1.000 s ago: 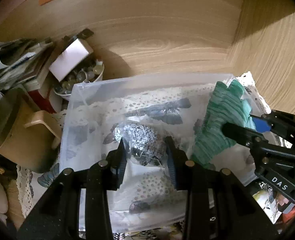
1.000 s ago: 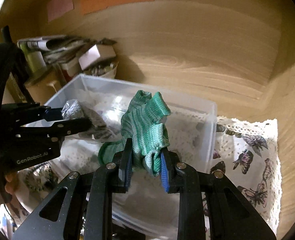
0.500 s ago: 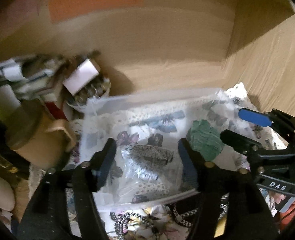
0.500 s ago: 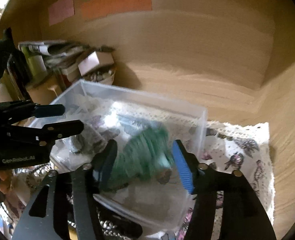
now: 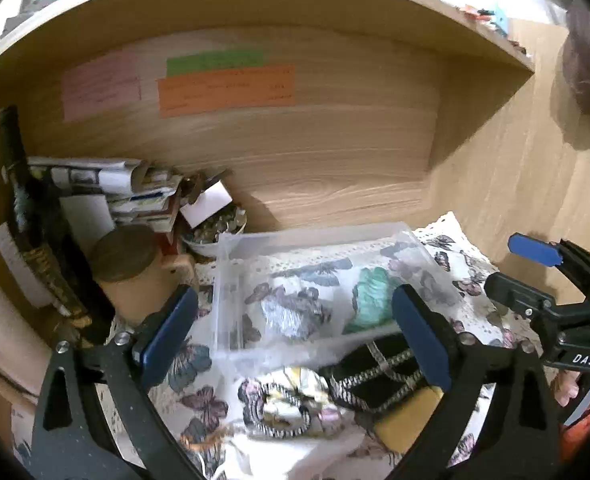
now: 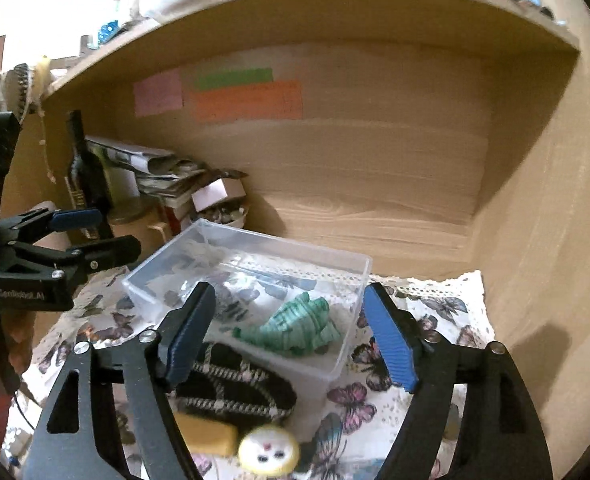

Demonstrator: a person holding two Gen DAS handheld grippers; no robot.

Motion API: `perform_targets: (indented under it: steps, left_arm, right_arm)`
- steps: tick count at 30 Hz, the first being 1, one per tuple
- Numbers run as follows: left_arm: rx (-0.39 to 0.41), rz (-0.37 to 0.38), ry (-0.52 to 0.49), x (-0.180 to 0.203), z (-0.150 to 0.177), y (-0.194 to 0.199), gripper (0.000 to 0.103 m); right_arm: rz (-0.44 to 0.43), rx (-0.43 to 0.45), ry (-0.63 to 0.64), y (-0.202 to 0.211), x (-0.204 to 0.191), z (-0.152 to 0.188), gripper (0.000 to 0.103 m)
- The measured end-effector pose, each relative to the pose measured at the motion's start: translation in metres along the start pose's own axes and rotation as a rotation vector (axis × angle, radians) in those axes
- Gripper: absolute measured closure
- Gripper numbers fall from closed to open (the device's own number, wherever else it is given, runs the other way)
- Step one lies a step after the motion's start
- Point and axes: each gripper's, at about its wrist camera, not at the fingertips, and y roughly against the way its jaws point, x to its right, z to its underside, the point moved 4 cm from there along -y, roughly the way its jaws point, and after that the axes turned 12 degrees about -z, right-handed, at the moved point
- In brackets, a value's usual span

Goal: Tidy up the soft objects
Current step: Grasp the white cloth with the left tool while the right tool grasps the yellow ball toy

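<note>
Both jaws just opened, empty, above the clear bin (image 6: 347, 344).

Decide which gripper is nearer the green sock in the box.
Right. The right gripper frames the green sock closely; the left gripper is over by the grey bundle.

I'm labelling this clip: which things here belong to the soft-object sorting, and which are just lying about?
Job: clear bin; green sock; grey sock; checked black pouch; floral scrunchie.

Lying about: bottle; paper stack; sticky notes; lidded tub.
</note>
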Motion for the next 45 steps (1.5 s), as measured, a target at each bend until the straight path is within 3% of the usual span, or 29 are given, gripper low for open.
perform_targets:
  steps: [5, 16, 19, 25, 29, 31, 33, 35, 39, 41, 45]
  left_arm:
    - [-0.031, 0.007, 0.039, -0.007, 0.029, 0.007, 0.001]
    - [-0.204, -0.012, 0.067, -0.003, 0.112, -0.008, 0.001]
    - [-0.24, -0.004, 0.077, -0.001, 0.126, -0.014, 0.001]
    - [-0.278, -0.065, 0.068, 0.0, 0.142, -0.032, 0.001]
    - [-0.279, -0.083, 0.093, -0.005, 0.147, -0.039, 0.001]
    - [-0.283, -0.08, 0.105, -0.007, 0.148, -0.041, 0.002]
    - [-0.289, -0.074, 0.116, -0.01, 0.15, -0.045, 0.009]
    - [-0.282, -0.099, 0.103, -0.011, 0.152, -0.045, 0.022]
    - [-0.267, -0.102, 0.09, -0.015, 0.151, -0.04, 0.037]
    - [-0.254, -0.105, 0.084, -0.018, 0.149, -0.033, 0.051]
    - [-0.218, -0.095, 0.09, -0.02, 0.141, -0.016, 0.059]
  right_arm:
    - [0.004, -0.017, -0.038, 0.008, -0.002, 0.024, 0.026]
    - [0.013, -0.14, -0.092, -0.003, -0.003, 0.081, 0.026]
    - [-0.002, -0.178, -0.116, -0.011, -0.001, 0.095, 0.026]
    - [-0.016, -0.23, -0.159, -0.023, 0.005, 0.113, 0.027]
    - [-0.053, -0.261, -0.162, -0.031, 0.003, 0.12, 0.042]
    - [-0.047, -0.253, -0.154, -0.031, 0.003, 0.12, 0.045]
    - [-0.062, -0.251, -0.153, -0.03, 0.002, 0.119, 0.056]
    - [-0.074, -0.252, -0.159, -0.031, 0.003, 0.119, 0.06]
    - [-0.061, -0.239, -0.155, -0.029, 0.003, 0.118, 0.062]
    - [-0.054, -0.231, -0.15, -0.026, 0.003, 0.117, 0.062]
    - [-0.04, -0.21, -0.146, -0.021, 0.004, 0.11, 0.062]
